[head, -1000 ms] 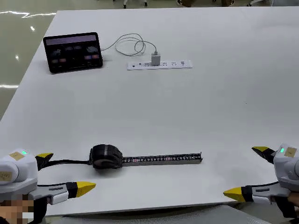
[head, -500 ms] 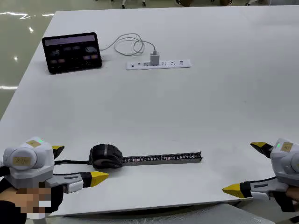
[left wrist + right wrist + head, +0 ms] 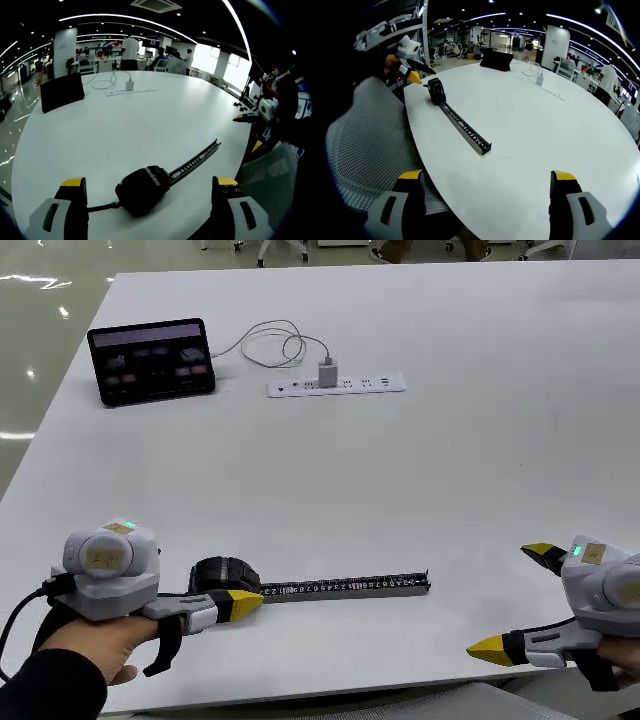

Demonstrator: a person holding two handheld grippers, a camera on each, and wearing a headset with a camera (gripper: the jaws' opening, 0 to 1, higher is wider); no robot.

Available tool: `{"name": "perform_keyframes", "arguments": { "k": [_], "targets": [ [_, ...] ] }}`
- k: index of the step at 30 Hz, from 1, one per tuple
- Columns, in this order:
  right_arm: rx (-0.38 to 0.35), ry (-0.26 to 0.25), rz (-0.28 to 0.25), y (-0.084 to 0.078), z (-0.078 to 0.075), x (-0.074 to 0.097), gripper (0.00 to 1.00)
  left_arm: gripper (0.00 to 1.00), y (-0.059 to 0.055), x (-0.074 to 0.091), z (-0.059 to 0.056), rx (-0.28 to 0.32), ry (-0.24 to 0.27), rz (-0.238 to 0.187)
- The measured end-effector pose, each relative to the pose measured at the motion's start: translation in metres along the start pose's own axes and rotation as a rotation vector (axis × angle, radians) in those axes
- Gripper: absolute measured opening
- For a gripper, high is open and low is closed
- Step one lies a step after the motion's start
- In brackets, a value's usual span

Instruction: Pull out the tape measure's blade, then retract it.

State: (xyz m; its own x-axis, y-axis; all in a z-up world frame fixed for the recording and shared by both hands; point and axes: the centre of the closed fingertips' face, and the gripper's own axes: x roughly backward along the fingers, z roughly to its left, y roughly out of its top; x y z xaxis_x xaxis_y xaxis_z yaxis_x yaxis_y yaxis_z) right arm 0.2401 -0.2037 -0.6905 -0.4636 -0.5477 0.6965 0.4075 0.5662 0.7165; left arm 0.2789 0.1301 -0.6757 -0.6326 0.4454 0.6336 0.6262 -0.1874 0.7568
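A black tape measure lies near the table's front edge, with its blade pulled out to the right and flat on the white table. My left gripper is open, and its yellow-tipped jaws stand on either side of the case. The blade runs away from the case toward the right gripper. My right gripper is open at the front right corner, well clear of the blade's hooked end, with nothing between its jaws. From the right gripper view the case lies far off.
A dark tablet stands at the back left. A white power strip with a charger and a looped cable lies beside it. A mesh chair sits just off the table's front edge. People stand far behind.
My left gripper has moved right along the front edge, from beside the strap to around the tape measure's case. The right gripper has barely shifted. The tape measure has not moved.
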Motion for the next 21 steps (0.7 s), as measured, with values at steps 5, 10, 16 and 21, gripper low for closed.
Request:
{"name": "perform_keyframes", "arguments": {
  "k": [5, 10, 16, 21],
  "targets": [
    [0.034, 0.024, 0.017, 0.004, 0.002, -0.006, 1.0, 1.0, -0.006, -0.007, 0.005, 0.071, 0.032, 0.009],
    [0.051, 0.035, 0.026, 0.005, -0.002, -0.01, 0.99, 1.0, -0.015, -0.014, 0.018, 0.115, 0.115, 0.041],
    [0.068, 0.049, 0.043, 0.009, -0.007, -0.017, 0.97, 0.99, -0.014, -0.023, 0.017, 0.152, 0.154, 0.023],
    [0.092, 0.075, 0.05, 0.014, -0.006, -0.025, 0.96, 0.98, -0.019, -0.032, 0.016, 0.162, 0.165, 0.018]
  ]
}}
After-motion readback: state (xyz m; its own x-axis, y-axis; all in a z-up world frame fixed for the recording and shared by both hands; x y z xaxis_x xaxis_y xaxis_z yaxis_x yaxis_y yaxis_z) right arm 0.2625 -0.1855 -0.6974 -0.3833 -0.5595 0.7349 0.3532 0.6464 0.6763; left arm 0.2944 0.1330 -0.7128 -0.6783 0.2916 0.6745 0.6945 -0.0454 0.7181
